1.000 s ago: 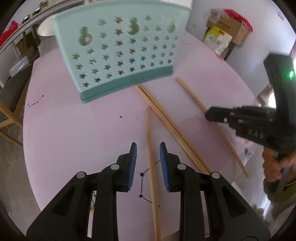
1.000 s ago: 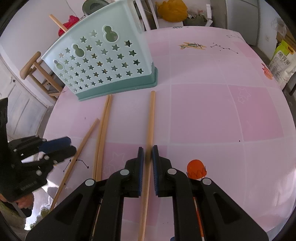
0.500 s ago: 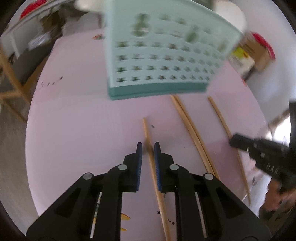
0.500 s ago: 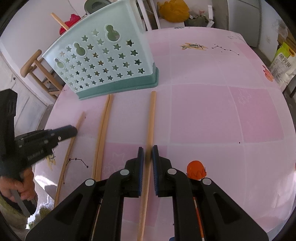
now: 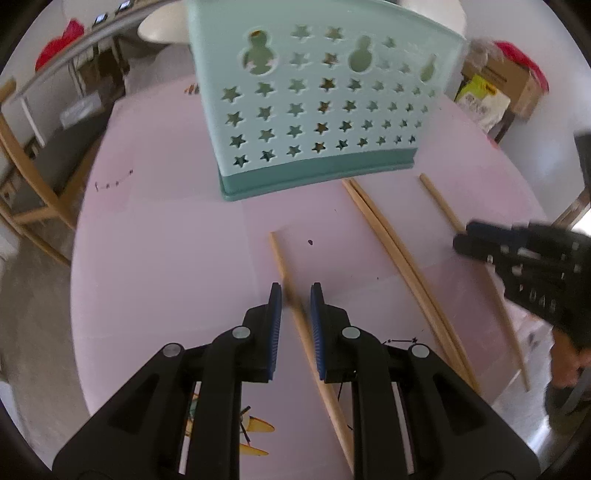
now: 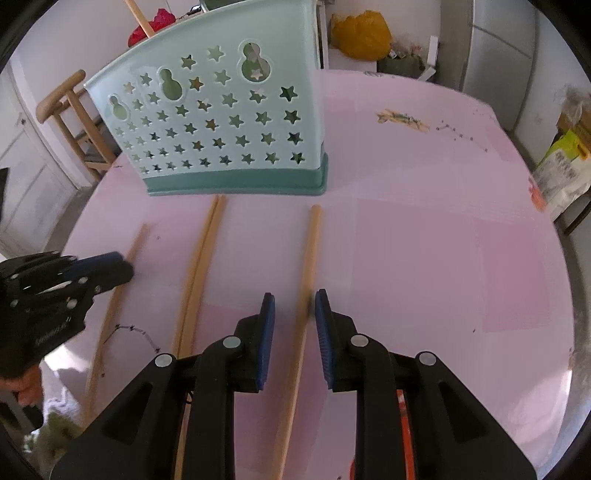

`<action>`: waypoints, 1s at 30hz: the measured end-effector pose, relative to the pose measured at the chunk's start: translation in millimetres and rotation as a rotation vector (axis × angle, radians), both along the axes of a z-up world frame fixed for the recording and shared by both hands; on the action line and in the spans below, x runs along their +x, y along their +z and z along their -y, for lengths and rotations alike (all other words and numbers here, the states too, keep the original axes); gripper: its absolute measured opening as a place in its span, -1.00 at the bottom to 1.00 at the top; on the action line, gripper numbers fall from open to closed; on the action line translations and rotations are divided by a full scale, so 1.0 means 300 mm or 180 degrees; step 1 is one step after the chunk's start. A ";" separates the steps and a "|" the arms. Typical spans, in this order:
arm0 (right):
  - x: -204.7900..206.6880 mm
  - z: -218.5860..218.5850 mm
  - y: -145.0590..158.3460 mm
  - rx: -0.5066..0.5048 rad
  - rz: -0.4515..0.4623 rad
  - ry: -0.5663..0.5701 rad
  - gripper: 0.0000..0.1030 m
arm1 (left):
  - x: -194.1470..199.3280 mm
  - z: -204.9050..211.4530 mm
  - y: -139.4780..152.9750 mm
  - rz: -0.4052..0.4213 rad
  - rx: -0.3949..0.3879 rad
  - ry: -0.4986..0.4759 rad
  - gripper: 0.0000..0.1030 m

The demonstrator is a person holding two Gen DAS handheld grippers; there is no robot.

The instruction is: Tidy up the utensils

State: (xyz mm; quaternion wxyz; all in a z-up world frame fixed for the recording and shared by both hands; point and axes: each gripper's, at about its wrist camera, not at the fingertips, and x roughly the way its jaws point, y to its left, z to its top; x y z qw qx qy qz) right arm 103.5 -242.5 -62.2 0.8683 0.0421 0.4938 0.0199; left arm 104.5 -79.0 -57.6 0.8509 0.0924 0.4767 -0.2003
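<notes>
1. Currently four long round wooden chopsticks lie flat on the pink round table [image 6: 424,258], all in front of the pale teal plastic utensil basket with star-shaped cut-outs [image 5: 314,103].
2. Left wrist view: one single chopstick [image 5: 284,266] runs from frame centre down to lower centre, passing between the blue pads of the left gripper [image 5: 296,295].
3. Left gripper jaws are opening; the stick sits in the gap, nearer the left pad. Blur there, so contact with that pad is not certain; right pad is clear of it.
4. Right wrist view: another single chopstick [image 6: 312,240] runs from just below the basket's right corner down to the bottom edge, between the pads of the right gripper [image 6: 294,304].
5. Right gripper jaws are opening; the stick is in the gap, close to the right pad, apart from the left pad.
6. A pair of chopsticks lying side by side [image 6: 201,258], touching, sits left of centre in the right view, top ends near the basket base.
7. Basket stands upright in the upper centre of both views, darker teal base on the table.
8. Wooden chair [image 6: 70,122] at upper left of the right view; yellow bag [image 6: 360,35] at top centre behind the table.
</notes>
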 end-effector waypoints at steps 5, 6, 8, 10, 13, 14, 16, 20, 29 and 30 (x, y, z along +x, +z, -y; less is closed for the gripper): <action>0.026 -0.013 0.000 -0.0149 0.0033 0.0014 -0.61 | -0.012 0.021 -0.001 0.0066 0.0042 0.0014 -0.71; 0.032 -0.018 -0.001 -0.0158 0.0039 0.0020 -0.67 | -0.013 0.021 -0.001 0.0081 0.0028 0.0019 -0.71; 0.036 -0.023 -0.002 -0.0157 0.0058 0.0025 -0.81 | -0.016 0.019 0.006 0.0102 0.0003 0.0034 -0.76; 0.043 -0.030 -0.001 -0.0155 0.0069 0.0038 -0.86 | -0.009 0.007 0.004 0.0107 -0.0041 0.0084 -0.85; 0.048 -0.044 0.000 -0.0204 0.0099 0.0032 -0.86 | 0.015 -0.022 0.004 0.0022 -0.0205 0.0162 -0.91; 0.050 -0.041 -0.001 -0.0154 0.0098 0.0017 -0.87 | 0.025 -0.030 0.003 -0.0013 -0.0266 0.0188 -0.91; 0.051 -0.024 0.006 -0.0011 0.0115 -0.0020 -0.87 | 0.038 -0.045 0.006 -0.0063 -0.0367 0.0243 -0.92; 0.037 0.007 0.076 0.0109 0.0301 -0.0095 -0.87 | 0.043 -0.103 0.055 0.0040 -0.0694 0.0337 -0.92; -0.032 0.076 0.272 0.0461 0.0841 -0.0213 -0.87 | 0.007 -0.261 0.274 0.0518 -0.1606 0.0343 -0.92; -0.037 0.083 0.289 0.0504 0.0886 -0.0218 -0.87 | 0.002 -0.268 0.292 0.0561 -0.1665 0.0338 -0.92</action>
